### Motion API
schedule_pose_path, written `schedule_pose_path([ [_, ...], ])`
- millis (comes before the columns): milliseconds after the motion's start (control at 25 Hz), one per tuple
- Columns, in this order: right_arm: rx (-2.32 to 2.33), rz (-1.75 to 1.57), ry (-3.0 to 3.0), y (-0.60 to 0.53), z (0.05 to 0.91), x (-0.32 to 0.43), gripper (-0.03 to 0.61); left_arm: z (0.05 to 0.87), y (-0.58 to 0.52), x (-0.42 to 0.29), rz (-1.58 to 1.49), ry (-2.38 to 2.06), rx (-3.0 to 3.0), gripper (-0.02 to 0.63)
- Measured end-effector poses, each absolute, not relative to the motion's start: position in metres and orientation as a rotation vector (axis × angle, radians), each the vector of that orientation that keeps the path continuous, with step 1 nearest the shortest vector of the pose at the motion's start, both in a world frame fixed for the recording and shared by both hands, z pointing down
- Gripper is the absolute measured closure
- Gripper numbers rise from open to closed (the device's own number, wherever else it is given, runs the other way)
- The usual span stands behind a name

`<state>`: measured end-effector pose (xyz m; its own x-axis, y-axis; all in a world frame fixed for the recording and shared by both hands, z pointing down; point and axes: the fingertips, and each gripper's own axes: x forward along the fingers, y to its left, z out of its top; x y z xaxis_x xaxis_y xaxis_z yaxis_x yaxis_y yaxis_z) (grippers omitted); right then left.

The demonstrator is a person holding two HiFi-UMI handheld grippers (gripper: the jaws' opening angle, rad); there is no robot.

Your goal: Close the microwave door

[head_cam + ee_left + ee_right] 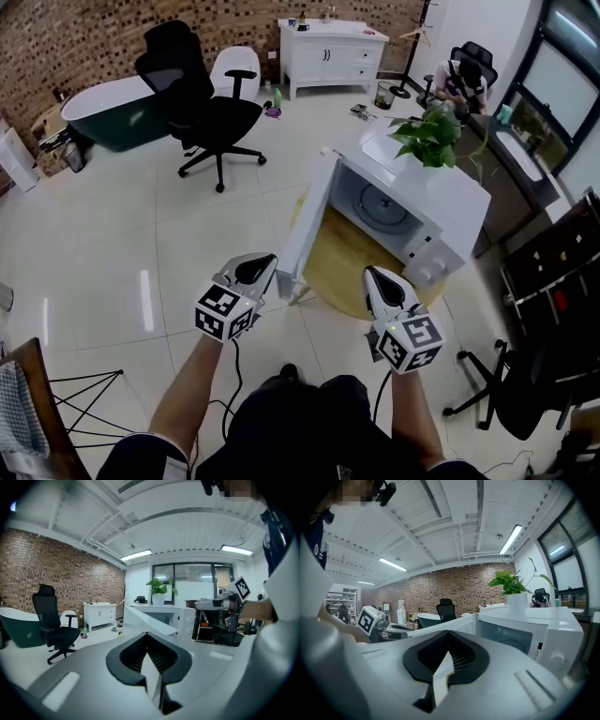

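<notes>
A white microwave point(448, 208) stands on a round wooden table point(342, 267) with its door point(309, 225) swung wide open to the left, showing the cavity point(380, 206). My left gripper point(267, 264) hovers just left of the door's free edge, jaws shut and empty. My right gripper point(372, 274) hangs in front of the cavity, also shut and empty. In the left gripper view the door point(147, 620) juts out ahead of the shut left gripper point(147, 641). From the right gripper point(449, 641) I see the microwave point(534, 630) and door point(450, 626) close ahead.
A potted plant point(427, 136) sits on top of the microwave. A black office chair point(202, 108), a dark green bathtub point(117, 108) and a white cabinet point(333, 52) stand further back. A person point(464, 80) sits at the back right. Another dark chair point(520, 384) is at my right.
</notes>
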<state>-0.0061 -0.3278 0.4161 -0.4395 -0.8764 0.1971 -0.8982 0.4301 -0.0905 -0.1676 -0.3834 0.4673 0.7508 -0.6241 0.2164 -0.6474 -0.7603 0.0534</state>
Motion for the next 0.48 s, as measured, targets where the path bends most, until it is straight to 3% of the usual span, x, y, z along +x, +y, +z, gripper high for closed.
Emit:
schedule_pose_path([
  [480, 1.76, 0.27, -2.469, -0.328, 0.402, 0.067, 0.577, 0.464, -0.365, -0.059, 0.288, -0.759, 2.894, 0.606],
])
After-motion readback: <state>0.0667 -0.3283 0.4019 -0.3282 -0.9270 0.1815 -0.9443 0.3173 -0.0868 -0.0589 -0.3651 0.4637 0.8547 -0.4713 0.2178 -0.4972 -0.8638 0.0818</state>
